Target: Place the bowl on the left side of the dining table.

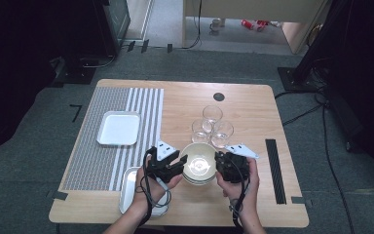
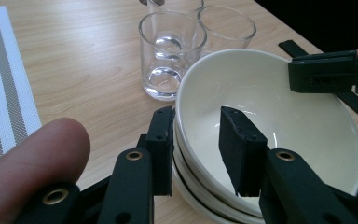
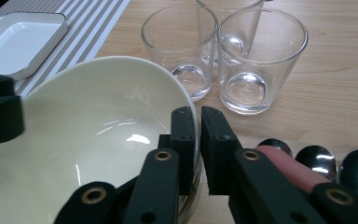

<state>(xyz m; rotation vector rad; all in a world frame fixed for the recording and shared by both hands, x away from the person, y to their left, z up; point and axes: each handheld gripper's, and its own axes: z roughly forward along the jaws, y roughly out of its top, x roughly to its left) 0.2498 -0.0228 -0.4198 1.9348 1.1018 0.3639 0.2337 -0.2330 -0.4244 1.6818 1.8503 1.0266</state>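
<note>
A stack of cream bowls [image 1: 198, 166] stands at the front middle of the table, between my two grippers. From the left side my left gripper [image 1: 179, 163] straddles the top bowl's rim [image 2: 279, 107]. One jaw lies against the outer wall and the other is inside, with a gap showing between it and the wall; the jaws [image 2: 196, 114] stand wide. My right gripper [image 1: 218, 161] comes in from the right. Its jaws [image 3: 197, 116] are nearly together, pinching the rim of the top bowl [image 3: 98, 121].
Three clear glasses [image 1: 212, 127] stand just behind the bowls. A white tray [image 1: 119, 127] lies on the striped placemat [image 1: 102, 156], and another tray [image 1: 128, 190] sits under my left hand. Spoon bowls [image 3: 317, 158] lie right of the stack. A black strip [image 1: 275, 170] runs along the right edge.
</note>
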